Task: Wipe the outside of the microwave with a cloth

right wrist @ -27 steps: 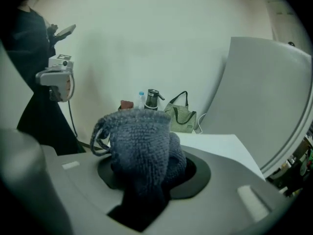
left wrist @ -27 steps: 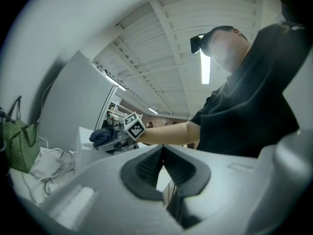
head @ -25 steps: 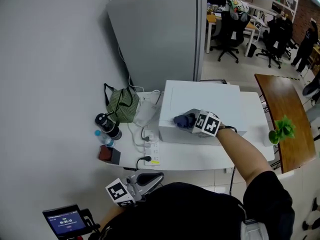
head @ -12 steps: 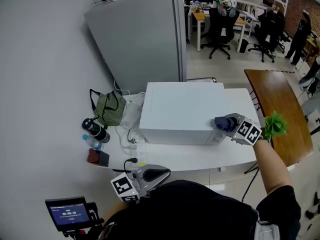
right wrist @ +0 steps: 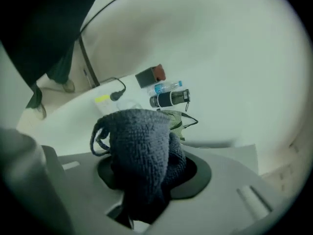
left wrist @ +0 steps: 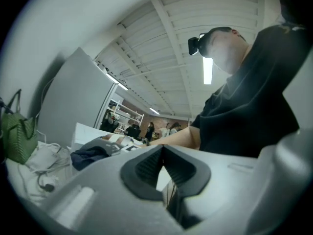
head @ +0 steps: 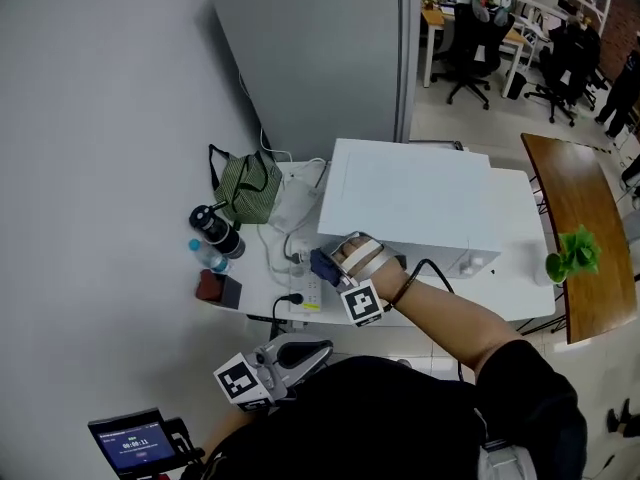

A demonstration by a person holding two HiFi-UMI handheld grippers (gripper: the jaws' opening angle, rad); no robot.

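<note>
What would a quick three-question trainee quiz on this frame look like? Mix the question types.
1. Multiple choice: what does the right gripper hold in its jaws?
A. a sponge
B. a dark blue cloth
C. a brush
2. True or false: the left gripper has its jaws open.
3. Short answer: in the head view, is the cloth at the microwave side facing the green bag or the side facing the plant?

Key:
1. B
2. False. The jaws are shut with nothing between them.
3. The side facing the green bag.
</note>
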